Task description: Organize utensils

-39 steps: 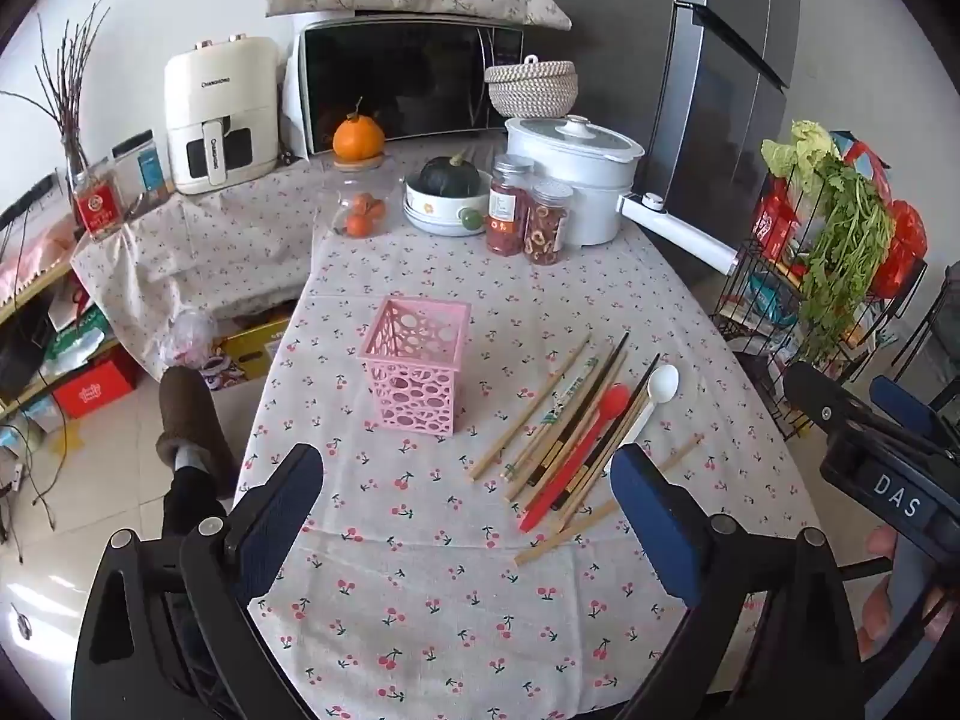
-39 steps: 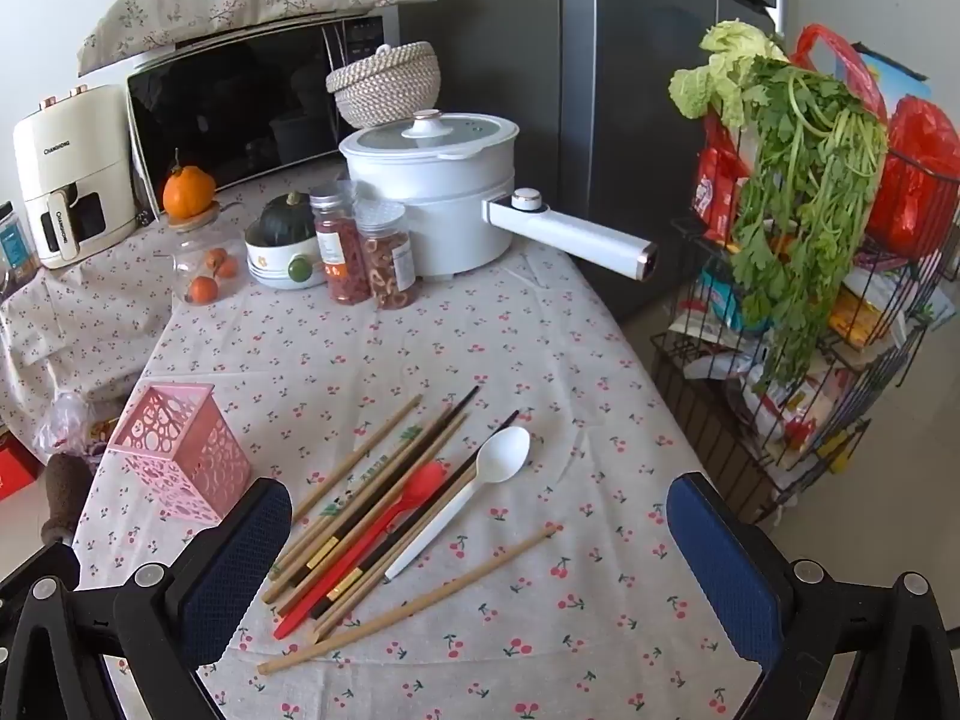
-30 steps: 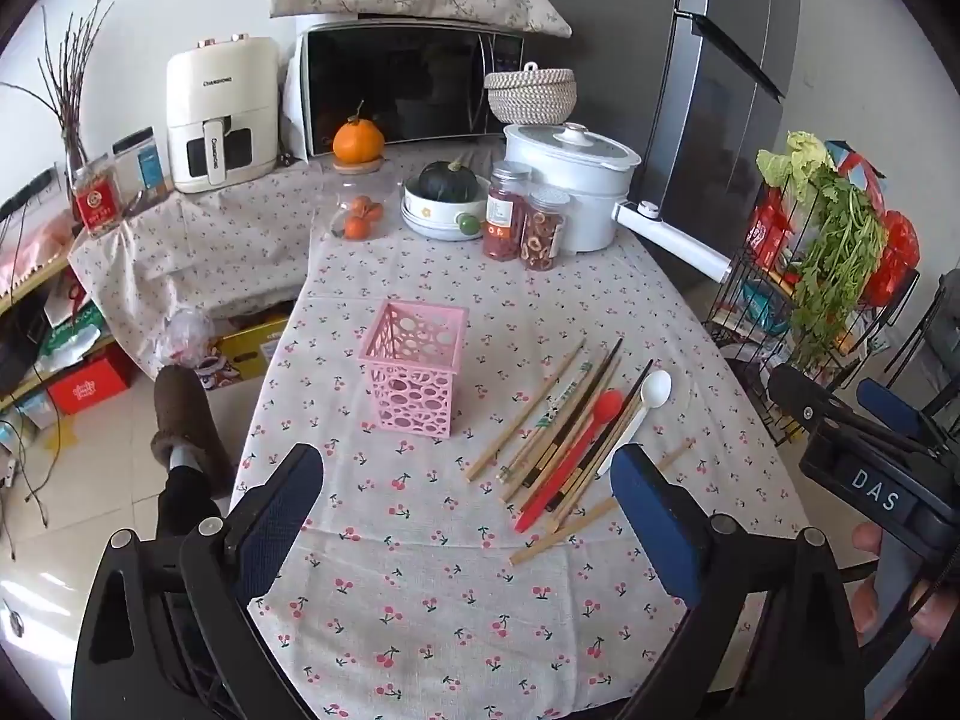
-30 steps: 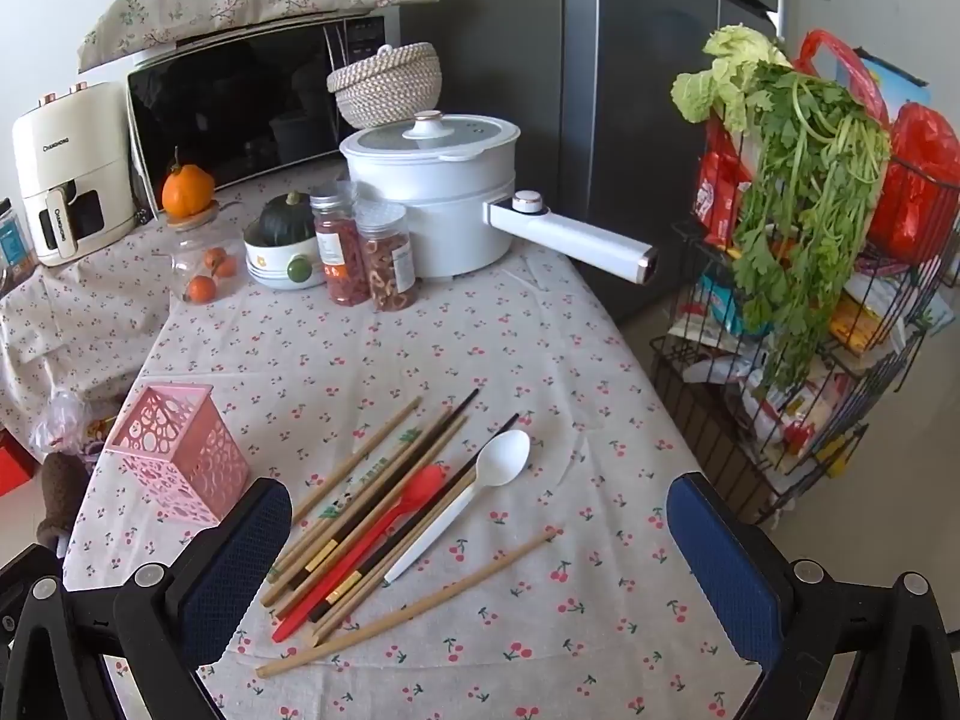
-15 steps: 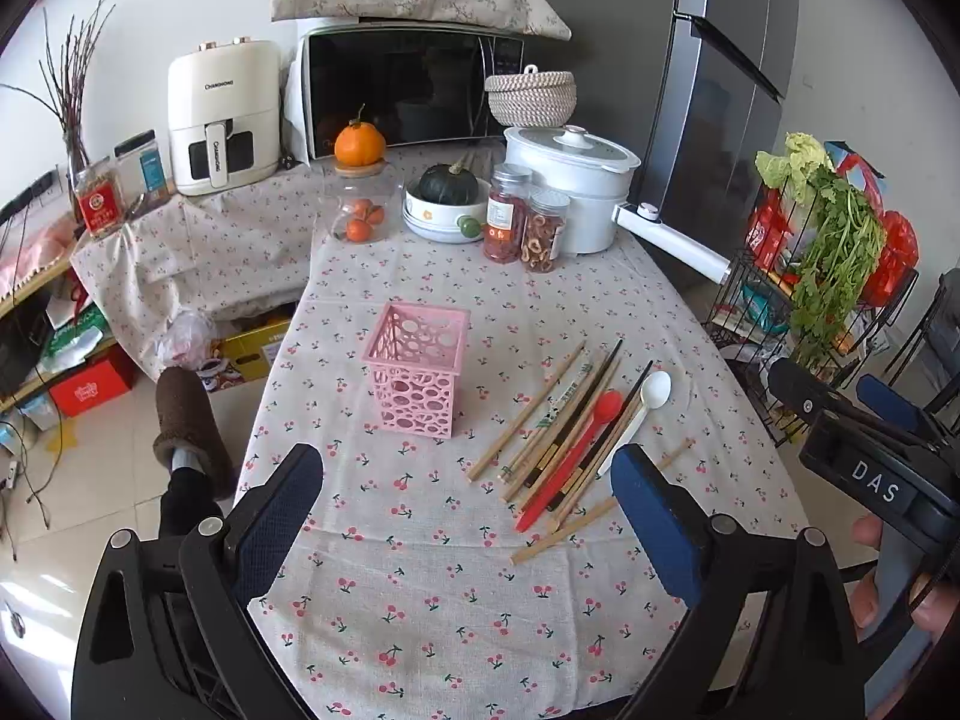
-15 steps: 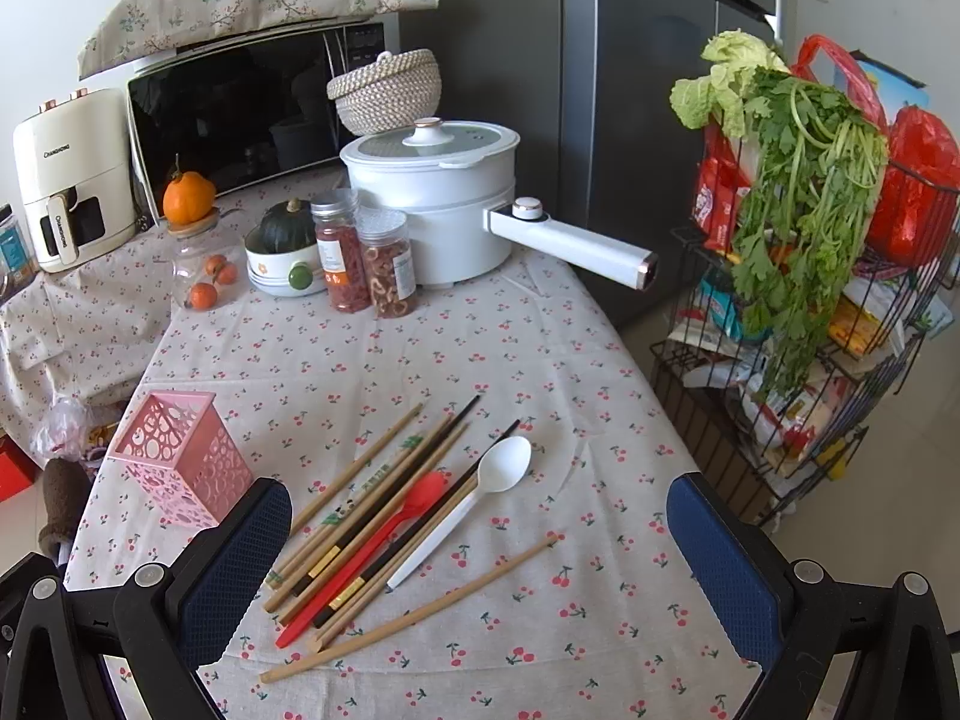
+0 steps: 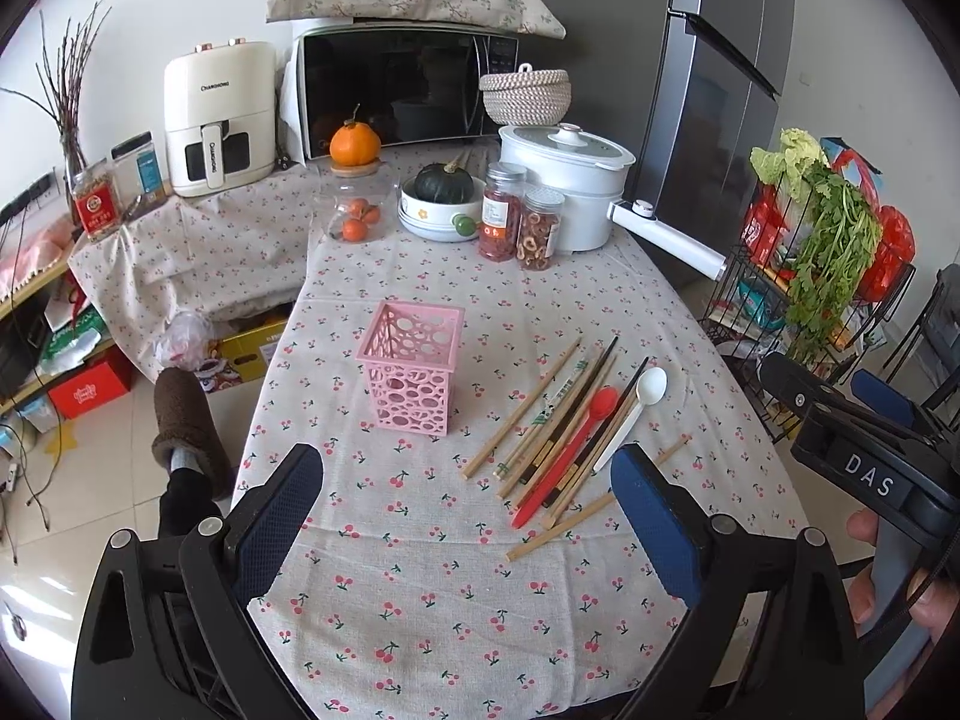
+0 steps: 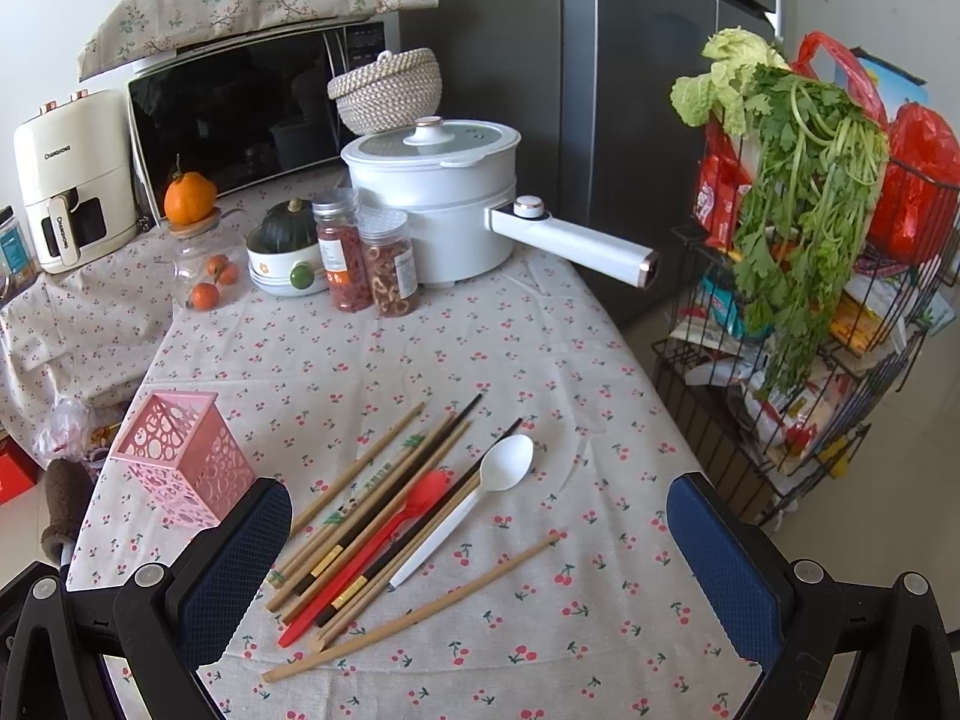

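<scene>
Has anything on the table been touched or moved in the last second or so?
Nothing was picked up or let go. Only the viewpoint drifted slightly. The left tool and right tool stay open and empty above the cherry-print tablecloth. The pink perforated holder, wooden chopsticks, red spoon and white spoon lie as before.
</scene>
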The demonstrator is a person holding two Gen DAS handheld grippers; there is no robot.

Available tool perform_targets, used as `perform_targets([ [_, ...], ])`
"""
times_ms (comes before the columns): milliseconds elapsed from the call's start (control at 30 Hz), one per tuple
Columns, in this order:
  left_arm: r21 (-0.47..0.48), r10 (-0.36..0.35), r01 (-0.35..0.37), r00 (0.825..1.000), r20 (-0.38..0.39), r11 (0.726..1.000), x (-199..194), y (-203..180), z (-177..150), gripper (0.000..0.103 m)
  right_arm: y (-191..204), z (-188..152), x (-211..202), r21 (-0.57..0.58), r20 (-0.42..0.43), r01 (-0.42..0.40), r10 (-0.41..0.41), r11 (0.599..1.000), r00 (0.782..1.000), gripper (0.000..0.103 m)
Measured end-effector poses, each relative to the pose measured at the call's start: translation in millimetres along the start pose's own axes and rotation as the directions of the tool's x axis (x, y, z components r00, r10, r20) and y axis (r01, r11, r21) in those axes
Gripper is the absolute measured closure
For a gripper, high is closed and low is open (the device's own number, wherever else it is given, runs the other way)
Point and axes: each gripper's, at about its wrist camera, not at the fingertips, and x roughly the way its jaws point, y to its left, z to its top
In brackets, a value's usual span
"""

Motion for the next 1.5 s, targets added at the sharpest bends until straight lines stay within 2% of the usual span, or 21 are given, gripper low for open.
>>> perform_targets([
  [1500, 0.000, 0.004, -0.004, 1.000, 0.001, 1.000, 0.1, -0.5, 0.5, 0.005, 3.6, -2.5, 1.5, 0.000, -0.007, -0.005, 0.005, 1.000, 1.000, 0.000],
])
